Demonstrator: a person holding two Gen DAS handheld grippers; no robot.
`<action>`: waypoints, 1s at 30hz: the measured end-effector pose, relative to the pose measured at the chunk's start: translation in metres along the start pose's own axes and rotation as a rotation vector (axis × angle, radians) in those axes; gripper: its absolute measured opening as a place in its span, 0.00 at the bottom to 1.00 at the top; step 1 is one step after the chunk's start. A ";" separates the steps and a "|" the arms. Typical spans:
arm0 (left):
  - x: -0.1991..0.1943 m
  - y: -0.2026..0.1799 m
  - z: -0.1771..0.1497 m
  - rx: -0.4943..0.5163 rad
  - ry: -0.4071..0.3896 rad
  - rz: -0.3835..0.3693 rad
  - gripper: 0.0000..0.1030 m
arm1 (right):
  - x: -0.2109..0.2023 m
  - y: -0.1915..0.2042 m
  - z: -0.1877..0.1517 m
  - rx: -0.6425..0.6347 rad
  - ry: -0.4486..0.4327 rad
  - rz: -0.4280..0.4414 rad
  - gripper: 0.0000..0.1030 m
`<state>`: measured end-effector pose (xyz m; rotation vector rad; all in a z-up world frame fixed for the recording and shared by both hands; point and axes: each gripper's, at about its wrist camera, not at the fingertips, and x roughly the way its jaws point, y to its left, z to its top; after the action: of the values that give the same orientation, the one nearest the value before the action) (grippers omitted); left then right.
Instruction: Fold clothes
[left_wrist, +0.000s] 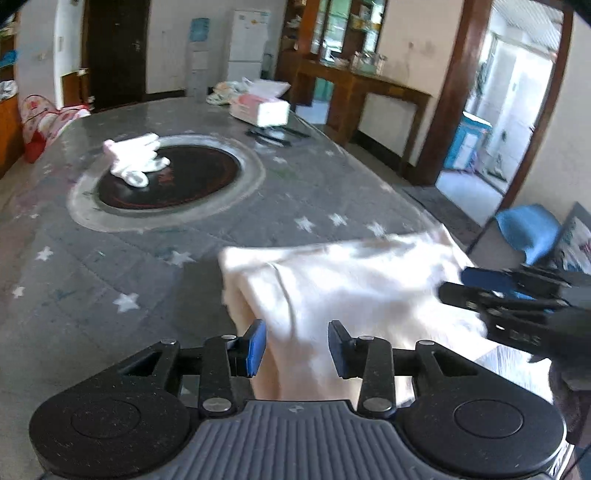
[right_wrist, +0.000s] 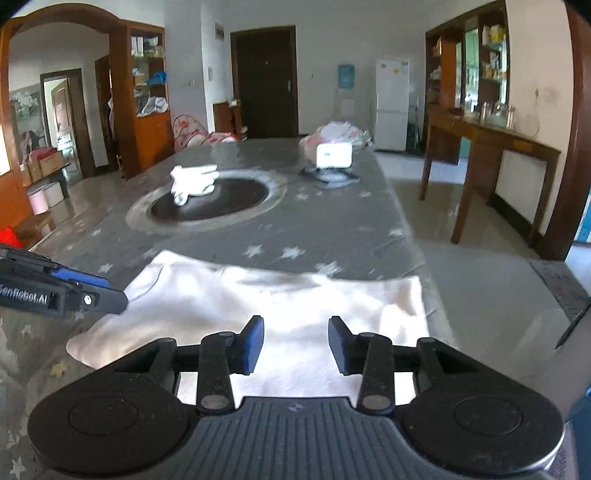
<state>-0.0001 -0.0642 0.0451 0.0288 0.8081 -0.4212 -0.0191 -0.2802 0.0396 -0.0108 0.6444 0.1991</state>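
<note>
A pale cloth (right_wrist: 280, 314) is spread across the lower middle of the frame on a star-patterned table (right_wrist: 314, 225). Both the left gripper (left_wrist: 295, 345) and right gripper (right_wrist: 295, 343) are released above it, grasping nothing. Edges should be aligned before pinching.
</note>
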 end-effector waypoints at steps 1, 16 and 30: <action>0.003 -0.001 -0.002 0.006 0.011 0.000 0.39 | 0.005 0.000 -0.001 0.007 0.011 0.006 0.37; 0.016 -0.001 -0.009 0.031 0.038 0.023 0.60 | 0.058 0.020 0.020 -0.055 0.070 0.006 0.46; 0.005 -0.004 -0.012 0.028 0.019 0.042 0.85 | 0.005 0.020 0.000 -0.092 0.059 0.041 0.63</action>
<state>-0.0071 -0.0672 0.0341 0.0757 0.8188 -0.3928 -0.0189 -0.2596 0.0382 -0.0923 0.6938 0.2682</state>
